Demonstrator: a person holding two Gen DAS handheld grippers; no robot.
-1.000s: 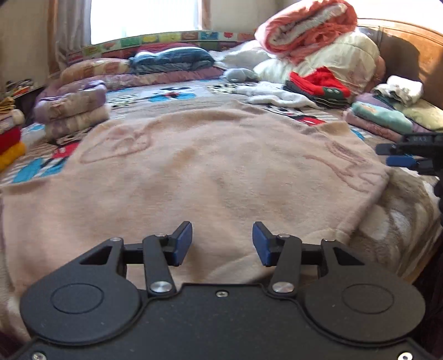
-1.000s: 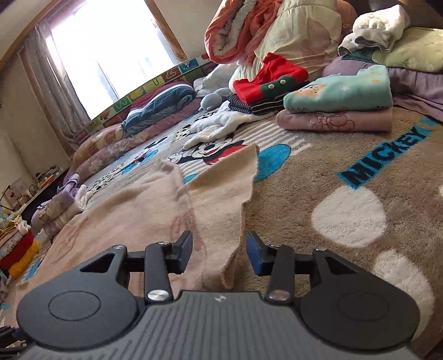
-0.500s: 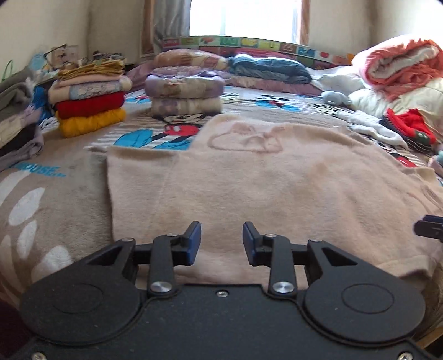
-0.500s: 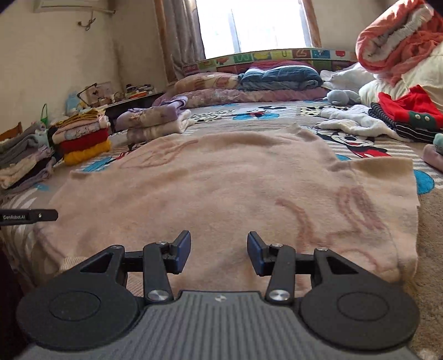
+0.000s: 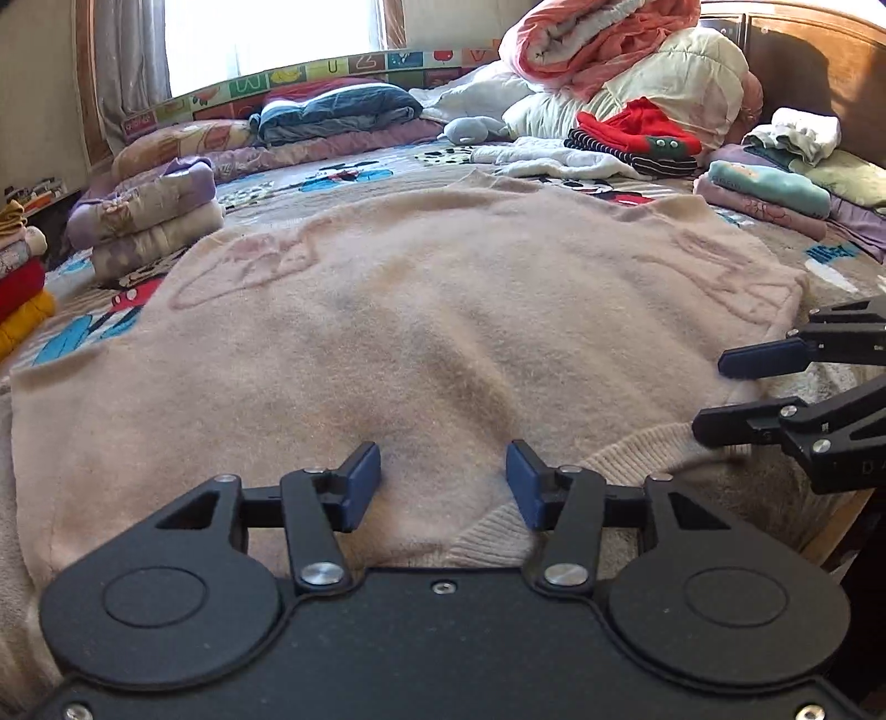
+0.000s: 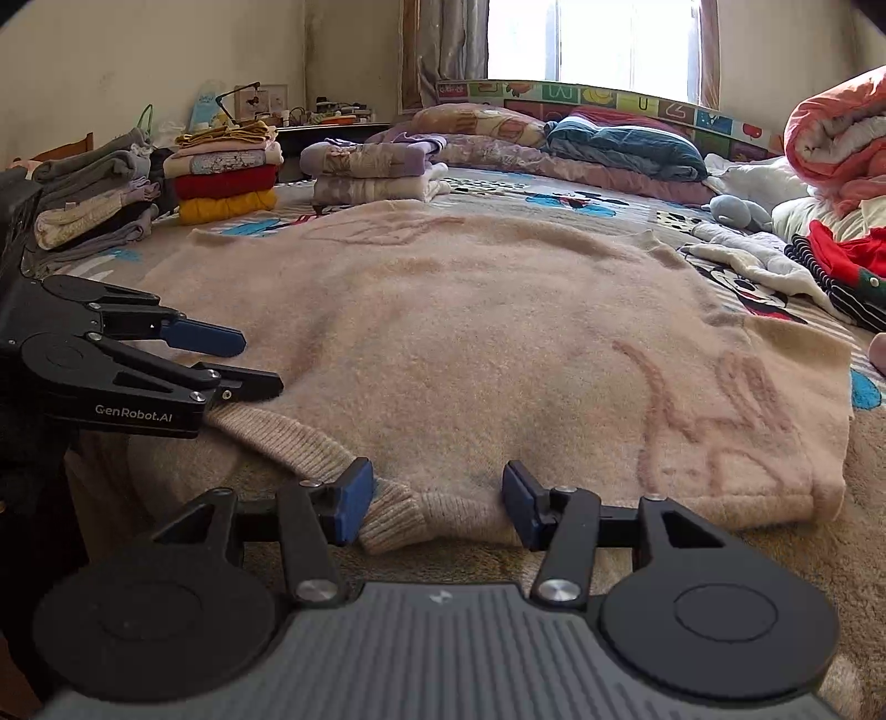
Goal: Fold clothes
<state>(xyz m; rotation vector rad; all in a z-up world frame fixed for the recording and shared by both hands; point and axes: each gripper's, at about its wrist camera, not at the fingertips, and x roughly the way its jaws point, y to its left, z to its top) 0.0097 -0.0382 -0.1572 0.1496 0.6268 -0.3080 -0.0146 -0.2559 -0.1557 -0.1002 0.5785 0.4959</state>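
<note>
A fuzzy beige-pink sweater lies spread flat on the bed, with its ribbed collar at the near edge; it also shows in the right wrist view. My left gripper is open and empty, low over the sweater's near edge just left of the collar. My right gripper is open and empty, its jaws on either side of the ribbed collar. Each gripper shows in the other's view, the right one at the right and the left one at the left.
Folded clothes are stacked at the left and far left. More folded piles, a red garment and rolled quilts lie at the right by the wooden headboard. Pillows line the far side under the window.
Both grippers have swung and come together at the sweater's near edge by the collar. The left view turned back right; the right gripper moved up to the ribbed collar. Both stay open.
</note>
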